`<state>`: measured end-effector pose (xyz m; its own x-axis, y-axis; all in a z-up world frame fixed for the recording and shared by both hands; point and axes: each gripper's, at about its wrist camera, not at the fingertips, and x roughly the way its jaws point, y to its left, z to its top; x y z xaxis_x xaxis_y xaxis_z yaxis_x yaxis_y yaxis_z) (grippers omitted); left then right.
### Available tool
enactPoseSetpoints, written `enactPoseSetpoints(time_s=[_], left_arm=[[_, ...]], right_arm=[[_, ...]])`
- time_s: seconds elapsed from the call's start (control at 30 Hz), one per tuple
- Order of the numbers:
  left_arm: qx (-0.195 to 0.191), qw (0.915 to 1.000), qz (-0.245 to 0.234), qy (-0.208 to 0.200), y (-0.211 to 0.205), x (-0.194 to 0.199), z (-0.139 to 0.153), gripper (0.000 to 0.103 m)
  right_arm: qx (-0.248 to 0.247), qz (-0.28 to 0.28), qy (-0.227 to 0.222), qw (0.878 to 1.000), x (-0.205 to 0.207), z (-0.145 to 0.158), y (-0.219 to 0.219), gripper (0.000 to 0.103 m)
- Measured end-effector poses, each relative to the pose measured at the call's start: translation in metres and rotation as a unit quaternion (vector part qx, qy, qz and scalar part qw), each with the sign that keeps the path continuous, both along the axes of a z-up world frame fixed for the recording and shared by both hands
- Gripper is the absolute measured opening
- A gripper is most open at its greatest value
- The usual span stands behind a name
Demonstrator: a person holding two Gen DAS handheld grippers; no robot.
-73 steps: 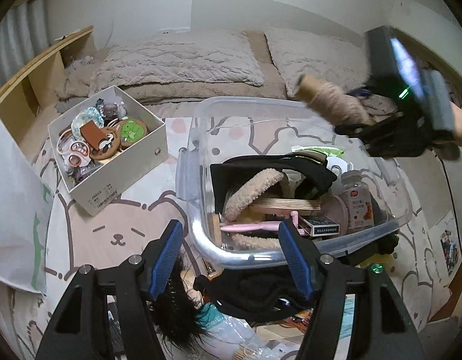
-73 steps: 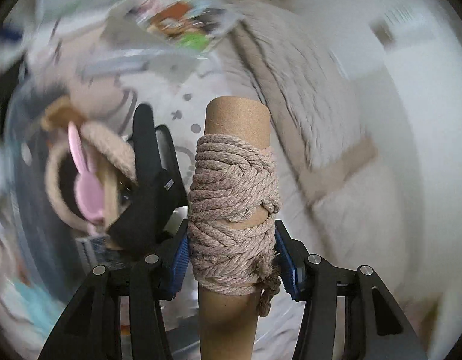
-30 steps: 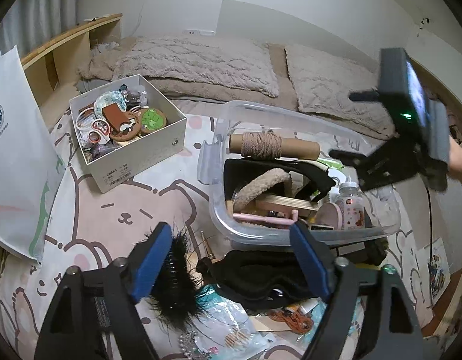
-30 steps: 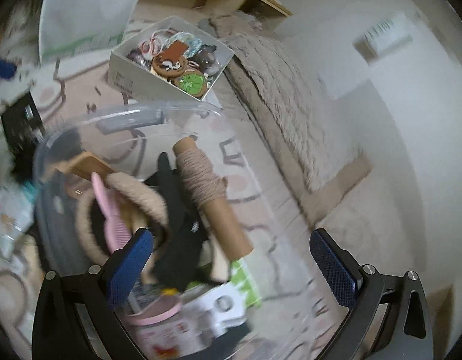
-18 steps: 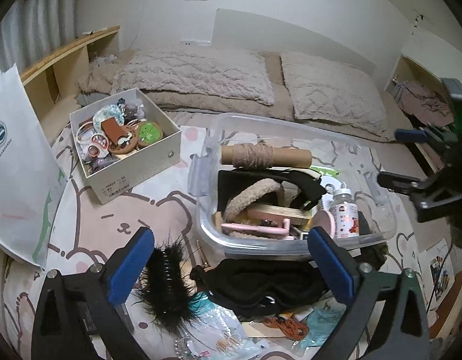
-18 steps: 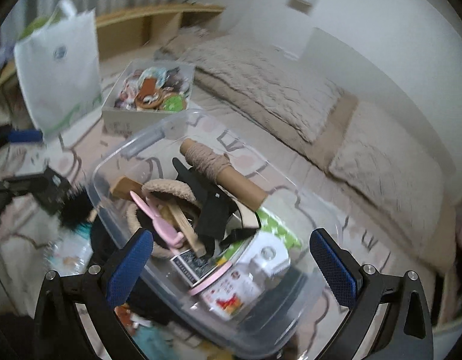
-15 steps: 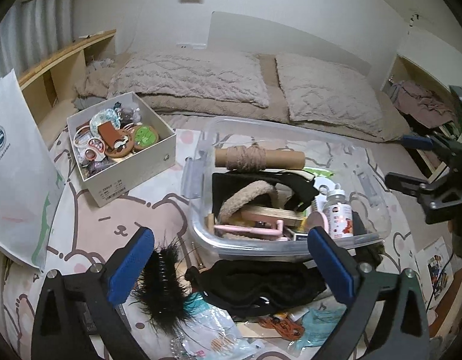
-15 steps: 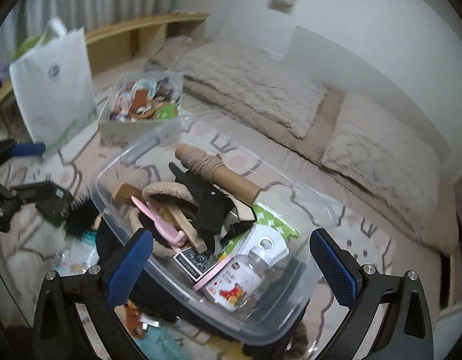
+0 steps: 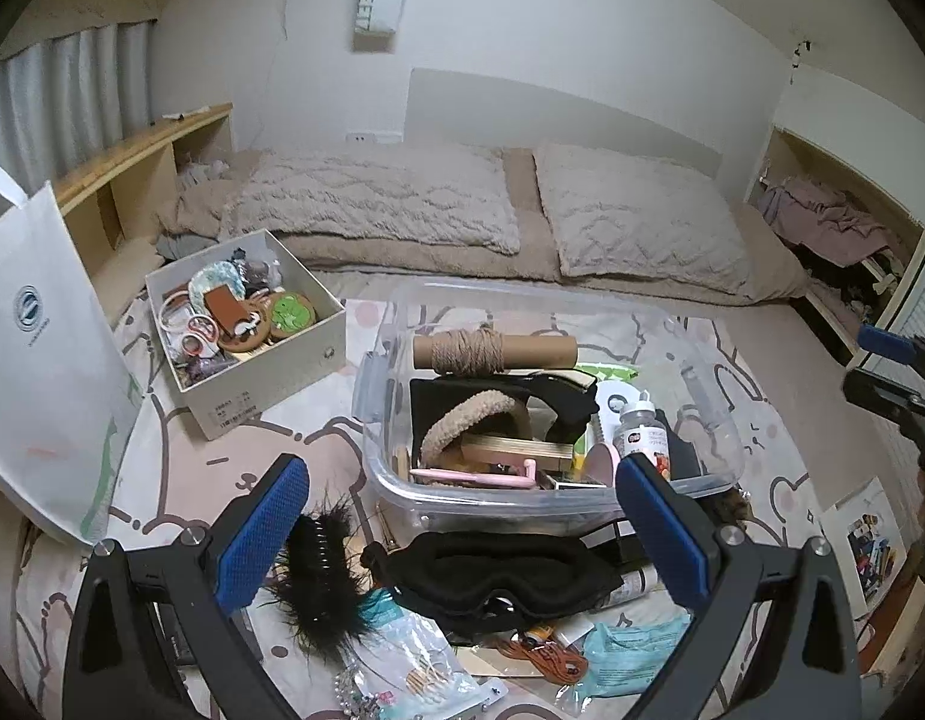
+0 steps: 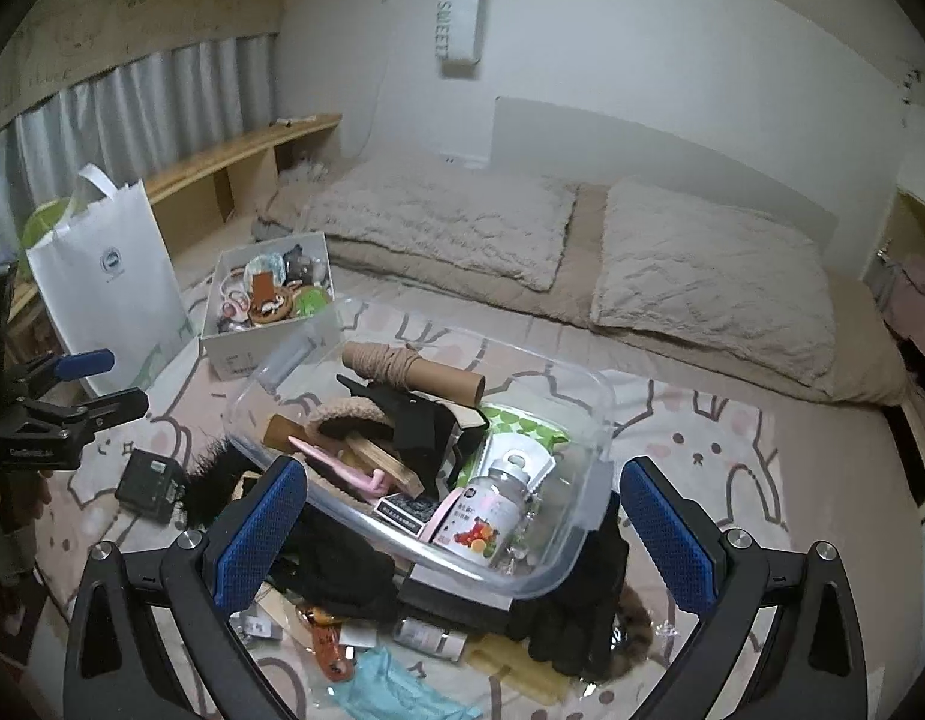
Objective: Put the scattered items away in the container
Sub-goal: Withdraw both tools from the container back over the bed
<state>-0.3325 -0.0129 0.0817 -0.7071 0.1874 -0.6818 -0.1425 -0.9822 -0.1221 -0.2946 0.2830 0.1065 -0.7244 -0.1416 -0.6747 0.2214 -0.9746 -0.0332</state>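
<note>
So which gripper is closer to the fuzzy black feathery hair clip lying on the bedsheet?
Left. The left gripper hangs open just above the hair clip, by its left finger. The right gripper, also open, hovers over the clear bin's opposite side.

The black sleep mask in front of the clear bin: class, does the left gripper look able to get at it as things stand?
Probably yes. The left gripper is open and empty, and the black sleep mask lies uncovered on top of the clutter between its fingers, just before the clear bin.

A bed [image 9: 180,468] with a cartoon-print sheet carries a clear plastic container [image 9: 711,420], a white box [image 9: 270,378], a black sleep mask [image 9: 498,570] and two pillows [image 9: 636,222].
</note>
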Motion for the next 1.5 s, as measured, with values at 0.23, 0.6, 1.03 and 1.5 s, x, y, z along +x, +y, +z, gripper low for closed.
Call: enactPoseSetpoints(time_s=[0.23,0.6,1.03,1.5], left_arm=[[-0.001,0.9997,0.012,0.021,-0.012,0.035,0.013,0.103],[-0.010,0.9982,0.027,0.053,-0.032,0.090,0.012,0.103],[0.003,0.9966,0.031,0.076,-0.035,0.159,-0.016,0.103],[0.007,0.9941,0.014,0.107,-0.031,0.233,-0.042,0.103]], right_arm=[[-0.025,-0.025,0.028,0.999,0.040,0.012,0.009,0.103],[-0.069,-0.049,0.066,0.994,0.104,0.013,0.017,0.103],[-0.074,-0.063,0.096,0.991,0.183,-0.017,0.022,0.103],[-0.077,-0.078,0.112,0.988,0.253,-0.055,0.014,0.103]])
